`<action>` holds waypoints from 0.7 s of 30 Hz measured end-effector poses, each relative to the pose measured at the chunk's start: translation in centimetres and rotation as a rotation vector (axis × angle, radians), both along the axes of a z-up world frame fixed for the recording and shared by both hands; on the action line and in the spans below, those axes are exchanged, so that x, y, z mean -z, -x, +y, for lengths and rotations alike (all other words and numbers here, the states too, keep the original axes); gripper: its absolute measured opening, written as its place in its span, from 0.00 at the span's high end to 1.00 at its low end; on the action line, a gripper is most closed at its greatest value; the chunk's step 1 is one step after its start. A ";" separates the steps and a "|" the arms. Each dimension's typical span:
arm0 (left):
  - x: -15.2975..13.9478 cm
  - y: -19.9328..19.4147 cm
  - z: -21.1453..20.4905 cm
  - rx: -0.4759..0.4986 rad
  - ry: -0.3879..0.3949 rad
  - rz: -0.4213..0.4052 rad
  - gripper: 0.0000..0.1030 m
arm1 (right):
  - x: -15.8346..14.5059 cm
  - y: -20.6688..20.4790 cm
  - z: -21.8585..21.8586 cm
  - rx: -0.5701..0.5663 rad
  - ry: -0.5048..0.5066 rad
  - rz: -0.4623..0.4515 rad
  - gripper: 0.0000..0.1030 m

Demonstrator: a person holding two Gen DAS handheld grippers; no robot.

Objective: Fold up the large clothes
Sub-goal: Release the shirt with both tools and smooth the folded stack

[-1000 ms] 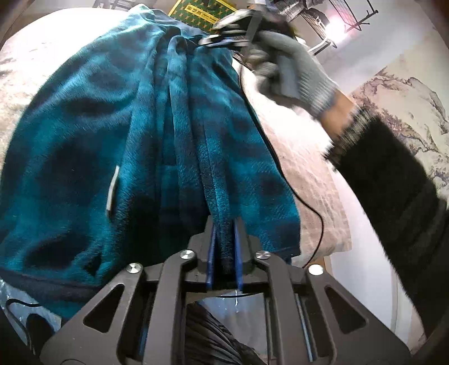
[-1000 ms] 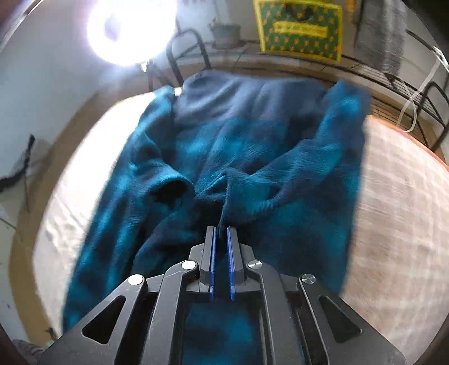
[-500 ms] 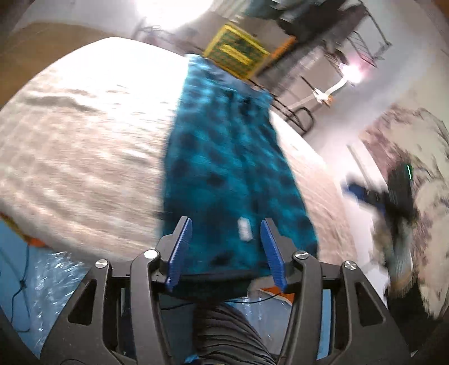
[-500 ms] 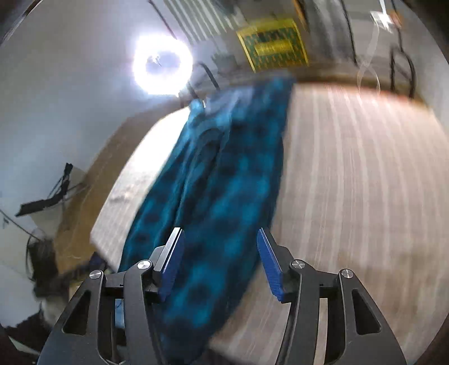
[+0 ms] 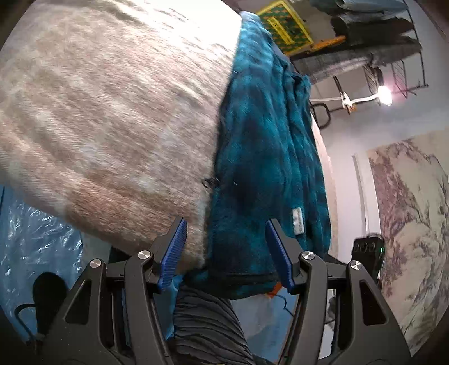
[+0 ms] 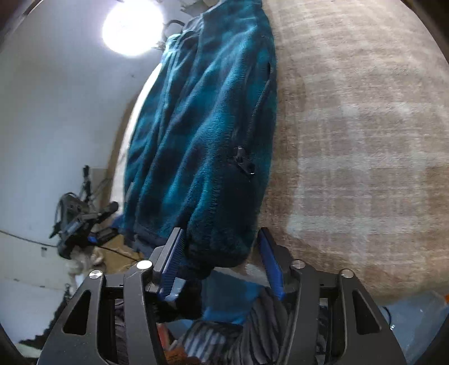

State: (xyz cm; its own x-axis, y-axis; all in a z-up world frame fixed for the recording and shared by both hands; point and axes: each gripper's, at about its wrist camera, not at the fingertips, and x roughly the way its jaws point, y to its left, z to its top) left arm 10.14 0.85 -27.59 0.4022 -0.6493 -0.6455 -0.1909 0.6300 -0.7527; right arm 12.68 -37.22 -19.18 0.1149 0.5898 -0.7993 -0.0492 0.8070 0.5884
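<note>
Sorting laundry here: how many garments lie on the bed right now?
1. A teal fleece jacket lies lengthwise along the edge of the beige blanket, hem toward the cameras. Others may be out of view.

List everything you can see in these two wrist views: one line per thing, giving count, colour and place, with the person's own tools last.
Fleece jacket: one, teal and dark check, folded lengthwise into a long strip on the blanket, hem at the near edge.
Blanket: one, beige check, covering the surface under the jacket.
Yellow patterned panel: one, at the far end.
Lamp: one, bright white, near the wall.
Left gripper: one, black with blue pads, open around the hem.
Right gripper: one, black with blue pads, open around the hem corner, jaws just closing.
</note>
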 end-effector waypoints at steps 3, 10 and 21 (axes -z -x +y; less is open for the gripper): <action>-0.2 -0.1 -1.1 0.037 0.019 -0.005 0.83 | -1.0 -0.1 -0.3 -0.012 -0.009 -0.007 0.83; -3.5 1.2 -1.8 0.061 -0.017 -0.104 0.86 | -1.9 0.4 -0.7 -0.037 0.039 -0.061 0.84; -0.2 -0.3 -2.7 0.096 0.014 -0.024 0.55 | 0.1 1.0 -0.7 -0.032 -0.019 -0.052 0.62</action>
